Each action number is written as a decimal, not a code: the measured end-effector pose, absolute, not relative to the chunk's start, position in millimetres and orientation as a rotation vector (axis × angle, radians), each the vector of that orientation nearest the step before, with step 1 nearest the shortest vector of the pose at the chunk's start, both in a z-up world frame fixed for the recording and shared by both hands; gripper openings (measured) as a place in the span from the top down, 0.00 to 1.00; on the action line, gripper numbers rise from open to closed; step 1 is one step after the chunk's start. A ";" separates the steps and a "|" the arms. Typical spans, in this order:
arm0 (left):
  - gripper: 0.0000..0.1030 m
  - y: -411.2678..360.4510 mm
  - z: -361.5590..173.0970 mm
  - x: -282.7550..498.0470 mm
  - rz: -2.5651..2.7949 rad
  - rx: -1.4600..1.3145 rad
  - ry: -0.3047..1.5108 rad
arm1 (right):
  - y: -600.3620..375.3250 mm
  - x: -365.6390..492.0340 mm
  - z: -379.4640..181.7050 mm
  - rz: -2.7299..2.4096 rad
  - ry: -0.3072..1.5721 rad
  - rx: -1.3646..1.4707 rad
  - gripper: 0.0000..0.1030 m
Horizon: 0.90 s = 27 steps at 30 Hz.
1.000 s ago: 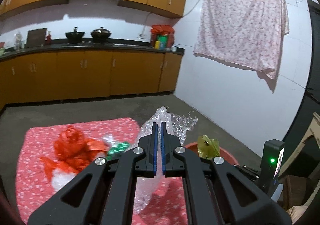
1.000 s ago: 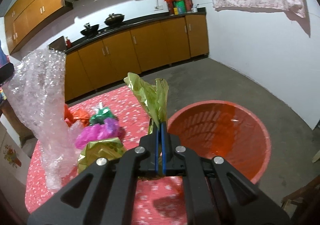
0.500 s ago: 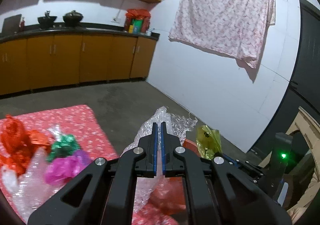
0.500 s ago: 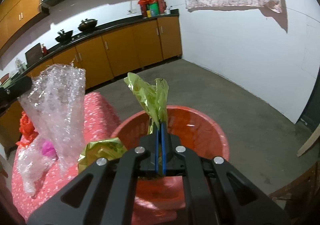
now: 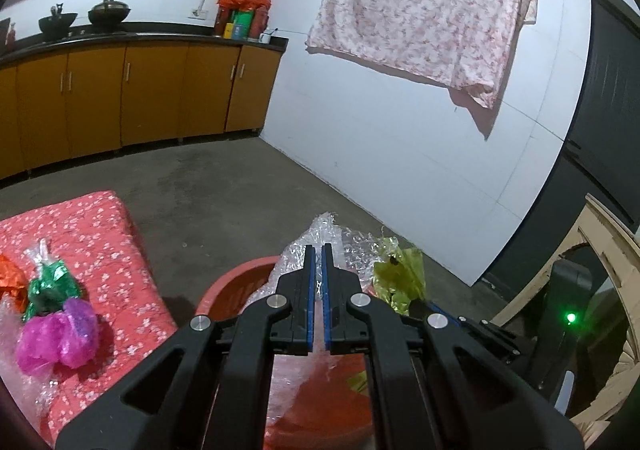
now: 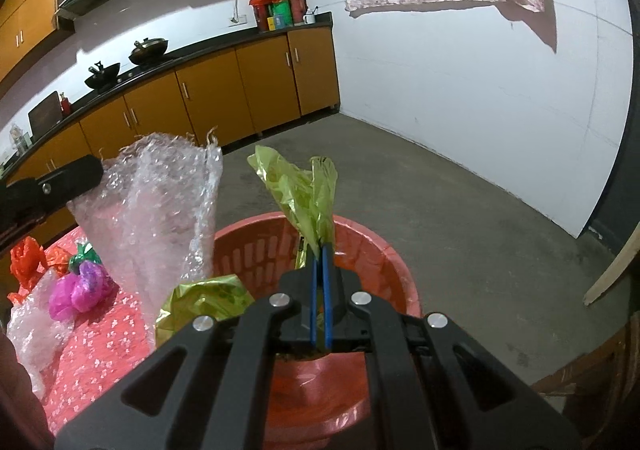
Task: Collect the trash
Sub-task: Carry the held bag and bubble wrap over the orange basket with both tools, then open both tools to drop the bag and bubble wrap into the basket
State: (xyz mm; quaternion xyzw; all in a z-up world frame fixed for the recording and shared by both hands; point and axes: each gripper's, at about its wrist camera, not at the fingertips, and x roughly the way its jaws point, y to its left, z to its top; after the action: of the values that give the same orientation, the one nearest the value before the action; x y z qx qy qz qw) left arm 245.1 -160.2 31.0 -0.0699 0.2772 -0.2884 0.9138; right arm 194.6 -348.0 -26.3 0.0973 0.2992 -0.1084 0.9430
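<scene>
My left gripper (image 5: pixel 317 250) is shut on a sheet of clear bubble wrap (image 5: pixel 296 262) and holds it over the red basket (image 5: pixel 236 282). In the right wrist view the same bubble wrap (image 6: pixel 160 202) hangs beside the basket's left rim. My right gripper (image 6: pixel 320 248) is shut on a yellow-green foil wrapper (image 6: pixel 304 190) above the red basket (image 6: pixel 384 250). The wrapper also shows in the left wrist view (image 5: pixel 398 274).
A table with a red flowered cloth (image 5: pixel 88 234) holds magenta (image 5: pixel 60 338), green (image 5: pixel 50 286) and orange wrappers and more bubble wrap (image 6: pixel 32 330). A crumpled gold-green wrapper (image 6: pixel 204 302) lies by the basket. Kitchen cabinets (image 5: pixel 140 98) stand behind, a wooden chair (image 5: pixel 608 270) at right.
Both grippers have moved right, away from the table, and now hold their trash over the red basket. The table has slid to the left of both views.
</scene>
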 end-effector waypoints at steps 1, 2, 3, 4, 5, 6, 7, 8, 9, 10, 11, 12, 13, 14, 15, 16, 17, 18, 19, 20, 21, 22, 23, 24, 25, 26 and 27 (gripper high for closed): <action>0.97 -163.7 30.2 247.6 -0.594 -0.143 0.571 | -348.8 195.4 -26.7 -0.222 0.609 0.201 0.96; 0.97 -165.5 28.3 250.2 -0.592 -0.142 0.574 | -348.3 196.1 -27.3 -0.224 0.609 0.203 0.96; 0.97 -166.5 26.3 251.8 -0.591 -0.144 0.579 | -343.9 195.7 -27.7 -0.227 0.608 0.204 0.96; 0.97 -166.9 23.3 253.9 -0.588 -0.144 0.584 | -344.2 196.9 -28.7 -0.226 0.608 0.207 0.96; 0.97 -167.7 20.7 255.3 -0.584 -0.143 0.591 | -344.4 198.2 -29.8 -0.225 0.608 0.209 0.96; 0.97 -168.6 17.6 257.1 -0.582 -0.144 0.602 | -344.4 199.6 -30.8 -0.223 0.609 0.211 0.96; 0.97 -169.9 15.1 258.9 -0.580 -0.145 0.611 | -344.0 199.8 -31.7 -0.219 0.610 0.212 0.95; 0.97 -169.4 12.4 260.4 -0.574 -0.146 0.623 | -343.4 200.3 -32.9 -0.214 0.612 0.213 0.93; 0.97 -167.8 9.2 261.4 -0.566 -0.152 0.634 | -344.1 200.1 -34.0 -0.210 0.613 0.214 0.92; 0.97 -168.0 7.4 262.9 -0.567 -0.156 0.642 | -344.1 200.2 -34.6 -0.207 0.614 0.216 0.91; 0.94 -166.4 4.9 264.6 -0.565 -0.161 0.656 | -344.5 199.8 -34.8 -0.204 0.612 0.217 0.91; 0.86 -164.4 3.0 265.9 -0.560 -0.164 0.665 | -343.8 198.9 -35.5 -0.199 0.613 0.219 0.87; 0.73 -162.7 2.0 266.4 -0.552 -0.166 0.667 | -344.9 198.5 -35.2 -0.196 0.613 0.224 0.84; 0.65 -160.2 1.0 266.7 -0.540 -0.169 0.665 | -345.2 197.5 -35.0 -0.197 0.612 0.228 0.79; 0.57 -157.3 0.6 266.5 -0.530 -0.171 0.662 | -344.8 196.2 -34.5 -0.200 0.609 0.228 0.76; 0.55 -154.1 0.9 266.0 -0.519 -0.172 0.659 | -345.0 194.7 -34.4 -0.201 0.608 0.227 0.76; 0.55 -152.0 1.0 266.0 -0.514 -0.171 0.659 | -345.1 193.5 -34.3 -0.202 0.608 0.224 0.76; 0.54 -149.9 0.9 266.0 -0.507 -0.168 0.660 | -344.4 192.5 -34.1 -0.204 0.608 0.222 0.75; 0.53 -147.0 0.7 265.6 -0.496 -0.168 0.660 | -344.6 191.6 -34.1 -0.206 0.608 0.222 0.74; 0.53 -144.1 1.1 264.9 -0.488 -0.169 0.661 | -343.9 190.3 -33.7 -0.209 0.607 0.221 0.72; 0.51 -141.6 1.3 264.3 -0.480 -0.169 0.660 | -343.3 188.5 -33.7 -0.212 0.604 0.220 0.67; 0.47 -138.2 1.4 262.6 -0.468 -0.165 0.659 | -342.7 187.4 -33.3 -0.214 0.601 0.218 0.65; 0.44 -134.9 1.4 260.2 -0.454 -0.159 0.656 | -340.2 184.9 -32.0 -0.216 0.592 0.211 0.58; 0.39 -131.6 1.3 257.3 -0.438 -0.153 0.649 | -339.0 184.2 -31.5 -0.217 0.588 0.207 0.50; 0.35 -128.2 1.3 254.9 -0.427 -0.147 0.644 | -336.0 182.2 -30.0 -0.216 0.578 0.197 0.46; 0.33 -124.7 1.7 251.7 -0.412 -0.139 0.638 | -332.3 180.4 -28.2 -0.214 0.569 0.185 0.37; 0.30 -122.1 2.0 249.7 -0.398 -0.134 0.635 | -329.5 179.0 -26.4 -0.213 0.560 0.175 0.29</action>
State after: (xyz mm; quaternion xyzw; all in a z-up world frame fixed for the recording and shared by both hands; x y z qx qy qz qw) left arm 249.7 -122.1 2.0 -0.0656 0.3098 -0.1945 0.9284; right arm 179.0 -329.5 -26.4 0.0863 0.2756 -0.1047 0.9516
